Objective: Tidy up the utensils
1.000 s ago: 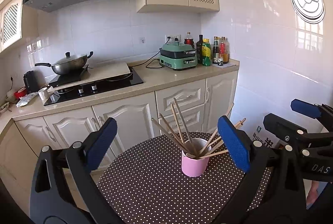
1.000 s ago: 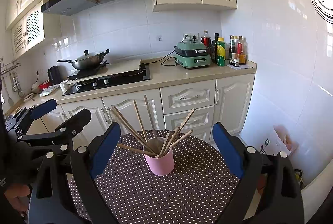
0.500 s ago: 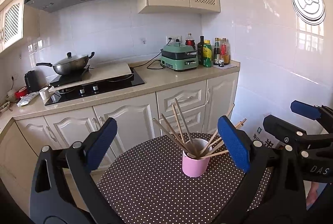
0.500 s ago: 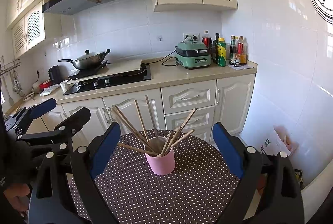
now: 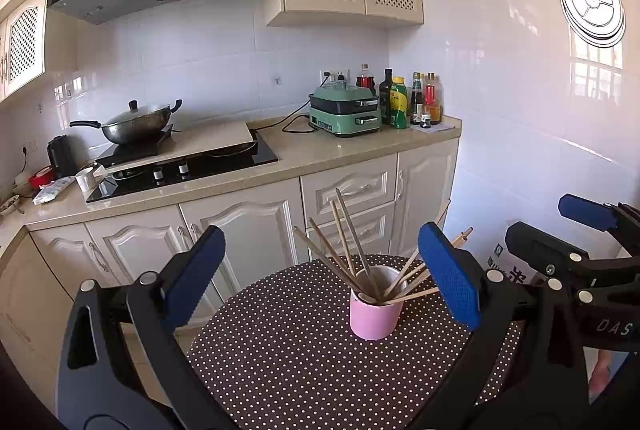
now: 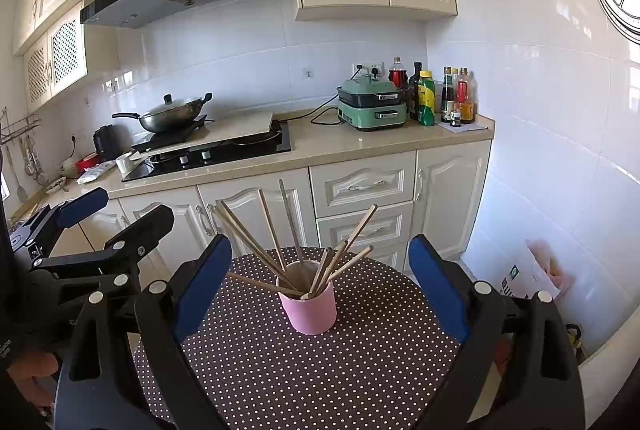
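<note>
Both our claws hang with their blue pads spread wide apart and nothing between them: the left gripper (image 5: 320, 278) and the right gripper (image 6: 320, 284) sit side by side above the near edge of the round table (image 6: 360, 370) with its brown dotted cloth. We see the pink cup (image 6: 310, 310) standing upright on that cloth, clear of every pad, with the wooden chopsticks (image 6: 276, 242) fanned out of it in all directions. Beyond it runs the kitchen counter (image 5: 320, 154).
</note>
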Demonstrator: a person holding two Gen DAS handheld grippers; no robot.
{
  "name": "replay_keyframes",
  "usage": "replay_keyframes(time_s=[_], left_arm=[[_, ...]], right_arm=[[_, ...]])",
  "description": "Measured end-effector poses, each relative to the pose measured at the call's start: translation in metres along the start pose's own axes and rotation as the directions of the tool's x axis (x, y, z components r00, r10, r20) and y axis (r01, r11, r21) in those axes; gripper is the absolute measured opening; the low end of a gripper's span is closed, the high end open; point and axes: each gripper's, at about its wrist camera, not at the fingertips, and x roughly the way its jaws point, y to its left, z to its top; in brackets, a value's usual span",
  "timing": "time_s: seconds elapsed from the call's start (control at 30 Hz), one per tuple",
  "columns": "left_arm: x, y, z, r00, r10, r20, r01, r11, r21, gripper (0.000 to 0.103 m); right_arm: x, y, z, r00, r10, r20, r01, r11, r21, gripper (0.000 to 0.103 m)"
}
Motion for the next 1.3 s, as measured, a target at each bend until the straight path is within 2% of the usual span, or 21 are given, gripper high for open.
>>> replay_keyframes(time_s=[1.3], left_arm=[[0.0015, 0.0010, -0.0004, 1.000, 0.006, 0.000, -0.006, 1.000, -0.004, 0.095]], right_arm=[[0.0050, -0.0024, -0.0001, 1.000, 0.008, -0.018, -0.008, 1.000, -0.007, 0.087]])
